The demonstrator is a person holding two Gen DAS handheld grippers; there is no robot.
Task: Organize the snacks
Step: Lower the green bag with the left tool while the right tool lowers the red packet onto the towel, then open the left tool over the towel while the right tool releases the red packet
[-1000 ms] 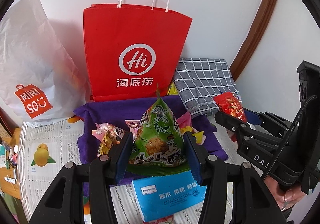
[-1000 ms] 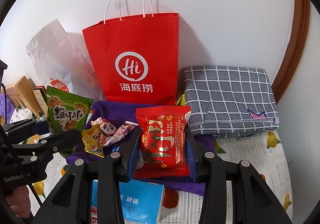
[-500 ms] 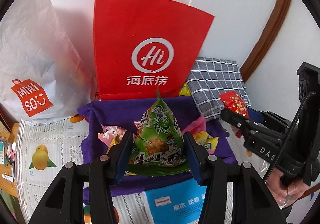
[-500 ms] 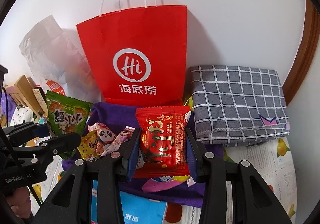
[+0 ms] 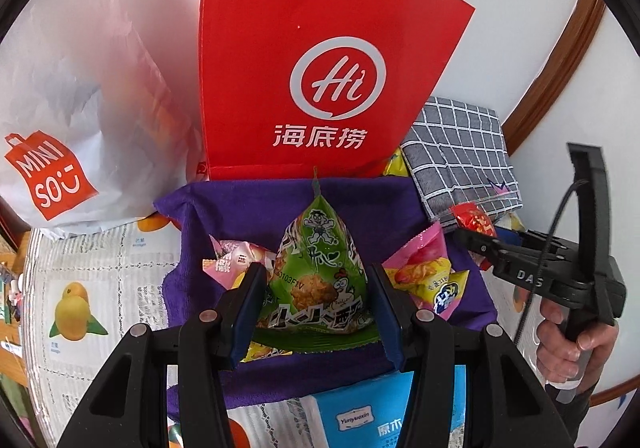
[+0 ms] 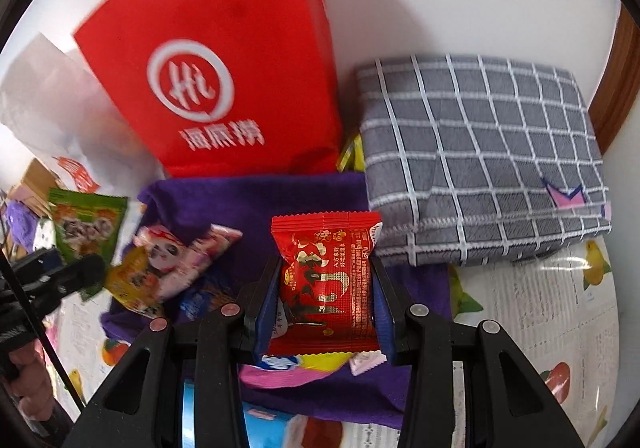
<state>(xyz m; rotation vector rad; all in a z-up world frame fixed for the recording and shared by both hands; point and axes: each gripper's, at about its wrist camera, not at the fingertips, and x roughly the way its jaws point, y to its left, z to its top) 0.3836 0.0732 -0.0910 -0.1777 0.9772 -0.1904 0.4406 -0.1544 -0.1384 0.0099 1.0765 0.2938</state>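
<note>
My left gripper [image 5: 316, 288] is shut on a green puffed snack packet [image 5: 318, 272], held just above a purple cloth [image 5: 256, 204] strewn with small snack packs. My right gripper [image 6: 326, 288] is shut on a red snack packet [image 6: 328, 280] over the right part of the same purple cloth [image 6: 260, 204]. In the left wrist view the right gripper [image 5: 480, 240] comes in from the right with the red packet [image 5: 474, 220]. The right wrist view shows the green packet [image 6: 86, 224] at the left, blurred. A pink panda pack [image 6: 176, 260] and a yellow pack [image 6: 136, 284] lie on the cloth.
A red paper bag [image 5: 320, 60] stands against the wall behind the cloth, a white plastic shopping bag [image 5: 68, 96] to its left. A folded grey checked cloth [image 6: 480, 156] lies at the right. A blue tissue pack [image 5: 380, 412] sits near the front. A fruit-print table cover [image 5: 80, 288] lies underneath.
Both grippers have sunk and moved forward toward the purple cloth and red bag, each keeping its packet. The right one moved more, and its view is now blurred.
</note>
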